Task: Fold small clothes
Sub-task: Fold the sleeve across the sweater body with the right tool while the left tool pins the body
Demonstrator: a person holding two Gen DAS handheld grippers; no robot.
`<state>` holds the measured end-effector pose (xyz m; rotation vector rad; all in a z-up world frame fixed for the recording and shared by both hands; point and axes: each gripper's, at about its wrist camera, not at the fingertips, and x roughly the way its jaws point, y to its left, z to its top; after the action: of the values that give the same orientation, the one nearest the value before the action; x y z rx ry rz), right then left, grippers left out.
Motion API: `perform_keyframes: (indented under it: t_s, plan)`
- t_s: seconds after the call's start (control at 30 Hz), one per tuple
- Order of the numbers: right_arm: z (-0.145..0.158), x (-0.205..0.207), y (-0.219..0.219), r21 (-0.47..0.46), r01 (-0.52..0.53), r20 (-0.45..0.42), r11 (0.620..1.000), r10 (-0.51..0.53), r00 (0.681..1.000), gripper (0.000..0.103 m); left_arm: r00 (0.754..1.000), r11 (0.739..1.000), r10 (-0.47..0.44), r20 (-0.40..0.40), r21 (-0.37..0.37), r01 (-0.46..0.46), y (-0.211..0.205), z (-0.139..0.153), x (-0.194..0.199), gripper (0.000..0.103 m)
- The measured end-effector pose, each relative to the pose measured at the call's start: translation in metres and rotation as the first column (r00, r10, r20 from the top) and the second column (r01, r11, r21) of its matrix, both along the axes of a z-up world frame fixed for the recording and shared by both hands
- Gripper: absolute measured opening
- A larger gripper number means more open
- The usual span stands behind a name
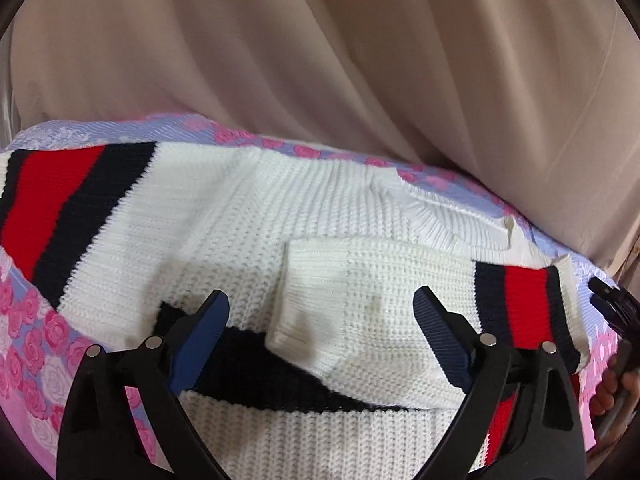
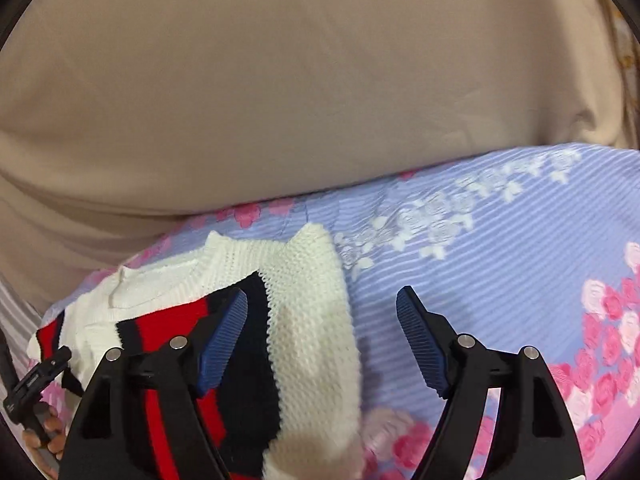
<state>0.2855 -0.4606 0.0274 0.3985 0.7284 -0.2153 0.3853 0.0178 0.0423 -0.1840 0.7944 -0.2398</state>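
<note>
Left wrist view: the left gripper (image 1: 322,322) stands wide, holding nothing, above the white knit sweater (image 1: 248,224). One sleeve (image 1: 384,300) (red and navy cuff) lies folded across the body. The sweater rests on a floral sheet (image 1: 36,344), with beige cloth (image 1: 320,60) behind.

Right wrist view: the right gripper (image 2: 322,338) is likewise wide and holds nothing, poised over the sweater (image 2: 308,312) edge and the sheet (image 2: 500,240). A hand (image 2: 44,436) shows at lower left.

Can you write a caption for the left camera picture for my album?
The open left gripper hovers over a white sweater with red and navy stripes, lying on a flowery bedsheet.
</note>
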Motion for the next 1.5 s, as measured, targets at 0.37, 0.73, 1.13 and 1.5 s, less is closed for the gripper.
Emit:
perform_keyframes:
  t_s: [0.37,0.73,1.13,1.5]
  plan:
    - [0.001,0.004,-0.012,-0.038,0.065,0.059,0.997,-0.063,0.996,0.01,0.998,0.999,0.022,0.051,0.038,-0.024,0.001,0.009,0.025,0.005]
    - [-0.01,-0.086,0.002,0.052,-0.063,0.037,0.997,0.061,0.997,0.071,0.999,0.999,0.007,0.032,0.041,-0.008,-0.004,-0.013,0.008,0.033]
    - [-0.05,-0.096,0.01,0.001,-0.067,-0.069,0.998,0.067,0.995,0.023,1.0,0.999,-0.008,0.013,0.044,0.007,-0.001,-0.02,-0.017,0.01]
    - [-0.015,-0.087,0.073,-0.27,-0.075,-0.039,0.96,0.066,0.997,0.028,1.0,0.995,-0.006,0.018,0.099,0.004,-0.006,-0.021,-0.015,0.009]
